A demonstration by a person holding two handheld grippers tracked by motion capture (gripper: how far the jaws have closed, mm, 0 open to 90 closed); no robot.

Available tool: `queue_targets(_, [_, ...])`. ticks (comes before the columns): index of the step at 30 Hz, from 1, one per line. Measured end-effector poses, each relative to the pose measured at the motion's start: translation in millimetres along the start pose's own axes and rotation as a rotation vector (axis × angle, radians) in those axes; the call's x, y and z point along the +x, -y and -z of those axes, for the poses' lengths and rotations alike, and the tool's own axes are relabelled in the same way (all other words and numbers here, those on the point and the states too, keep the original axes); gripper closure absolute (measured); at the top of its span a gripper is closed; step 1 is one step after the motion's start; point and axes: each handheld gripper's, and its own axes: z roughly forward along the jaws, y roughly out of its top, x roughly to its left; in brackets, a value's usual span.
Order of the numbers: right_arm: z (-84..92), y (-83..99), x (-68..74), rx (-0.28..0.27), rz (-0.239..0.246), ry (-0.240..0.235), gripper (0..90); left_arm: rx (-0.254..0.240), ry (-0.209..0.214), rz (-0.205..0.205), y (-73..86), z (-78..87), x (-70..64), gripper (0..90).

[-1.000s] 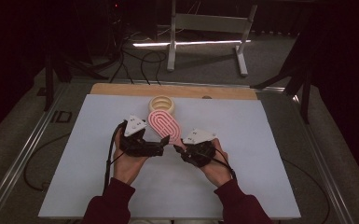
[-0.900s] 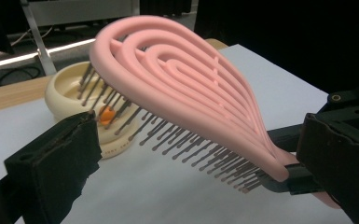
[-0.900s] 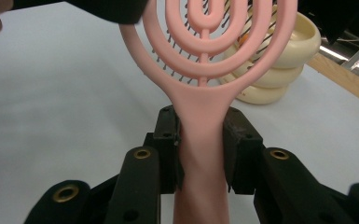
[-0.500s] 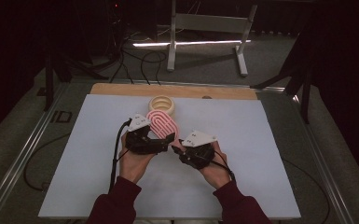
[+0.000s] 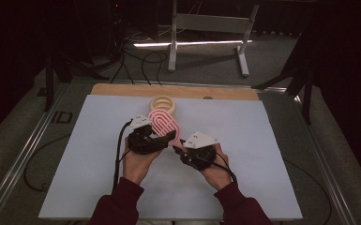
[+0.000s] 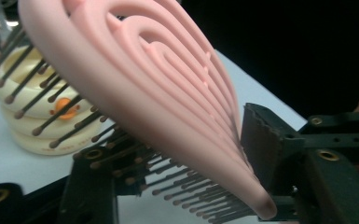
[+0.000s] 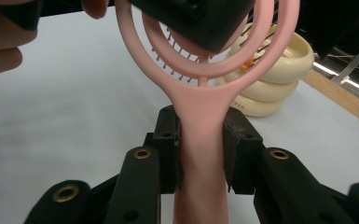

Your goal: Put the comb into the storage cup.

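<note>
Over the middle of the white table (image 5: 75, 178), you hold a pink hairbrush (image 5: 164, 124) off the surface: your right gripper (image 5: 177, 149) clamps its handle from five o'clock, while your left gripper (image 5: 161, 136), at the head's nine o'clock, has just been closing its jaws around the looped head, one pad (image 6: 261, 144) beside the back, bristles over the other. Just behind the brush, at twelve o'clock, a cream ringed container (image 5: 162, 104) sits by the wooden strip (image 5: 122, 90), crowding the far side.
</note>
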Motion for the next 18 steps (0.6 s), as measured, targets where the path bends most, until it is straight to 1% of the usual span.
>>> queue_targets(2, [-0.5,0.0,0.3,-0.001,-0.008,0.001,70.3,-0.007,0.017,0.018,-0.4,0.6,1.1,50.1])
queue_targets(5, [-1.1,0.3,0.1,-0.002,-0.003,0.002,70.3,-0.008,0.027,0.025,-0.7,0.5,0.7,53.6])
queue_targets(6, [-1.5,0.4,0.2,0.001,0.001,0.005,70.3,-0.008,0.036,0.033,-1.2,0.3,-0.2,53.6])
queue_targets(8, [-2.4,0.9,0.3,0.008,0.007,0.013,70.2,-0.009,0.051,0.038,-1.8,0.0,-0.7,56.8])
queue_targets(9, [-3.0,1.1,-0.1,0.011,0.011,0.017,70.2,-0.008,0.056,0.034,-2.1,-0.1,-1.2,58.0])
queue_targets(12, [-4.4,1.8,0.0,0.01,-0.009,0.014,70.1,-0.012,0.068,0.023,-3.0,0.0,-4.0,61.0])
queue_targets(13, [-5.1,2.1,-0.5,0.009,-0.005,0.015,70.1,-0.015,0.065,0.022,-3.3,0.0,-5.5,61.7])
queue_targets(16, [-5.5,2.3,-1.2,0.006,-0.007,0.014,70.0,-0.028,0.079,0.024,-4.2,0.5,-7.2,63.0])
queue_targets(18, [-5.0,2.1,-1.7,-0.001,-0.015,0.009,69.9,-0.037,0.088,0.032,-4.7,1.0,-7.7,63.3])
